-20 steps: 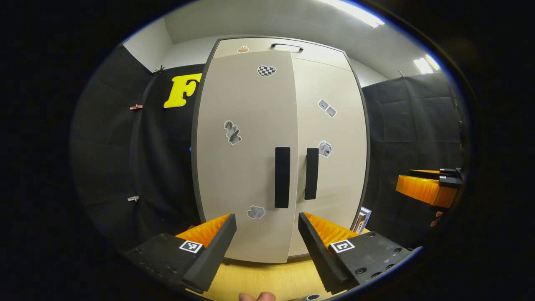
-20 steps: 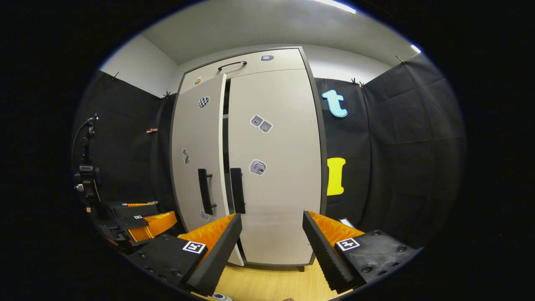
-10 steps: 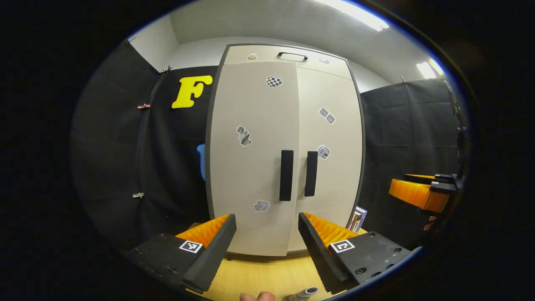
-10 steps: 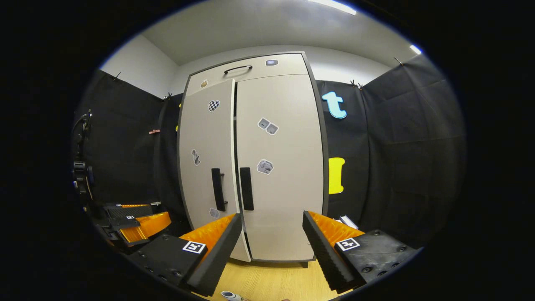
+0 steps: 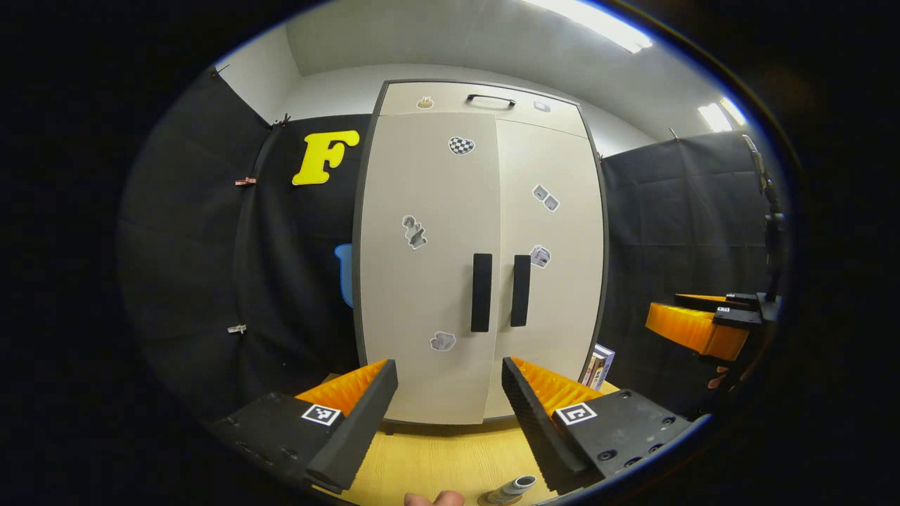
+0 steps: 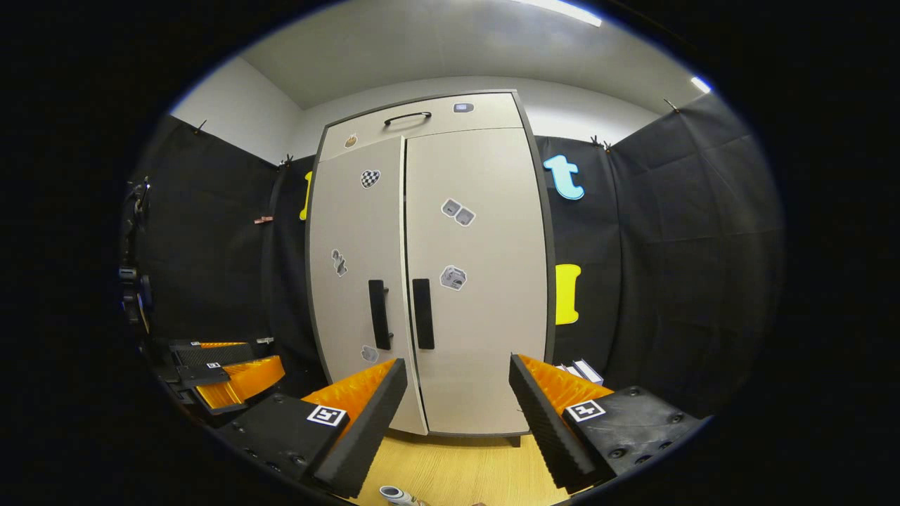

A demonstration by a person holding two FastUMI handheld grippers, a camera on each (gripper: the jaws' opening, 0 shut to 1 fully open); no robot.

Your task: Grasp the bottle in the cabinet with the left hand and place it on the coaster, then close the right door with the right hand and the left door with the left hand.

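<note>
The beige cabinet [image 5: 450, 281] [image 6: 436, 281] stands at the back of the wooden table with its left door [image 5: 429, 281] [image 6: 355, 281] and right door [image 5: 552, 267] [image 6: 478, 281] both flush, black handles side by side. The bottle's cap [image 5: 517, 485] [image 6: 394, 493] peeks in at the bottom edge, near a coaster [image 5: 491, 500]. My left gripper [image 5: 448, 407] is open, held back from the doors, nothing between its fingers. My right gripper [image 6: 457, 407] is open too, likewise back from the cabinet. Each gripper appears at the side of the other's view: the right gripper [image 5: 696, 327], the left gripper [image 6: 232, 372].
A small box [image 5: 599, 365] [image 6: 580, 370] leans beside the cabinet's right foot. The wooden table [image 5: 436, 460] [image 6: 457, 471] runs from the cabinet toward me. Fingertips of a hand [image 5: 432, 499] show at the bottom edge. A stand [image 6: 133, 281] stands at the left.
The left door has swung from slightly ajar to flush with the right one. Both grippers have drawn back from the cabinet, and the bottle's cap has come into view.
</note>
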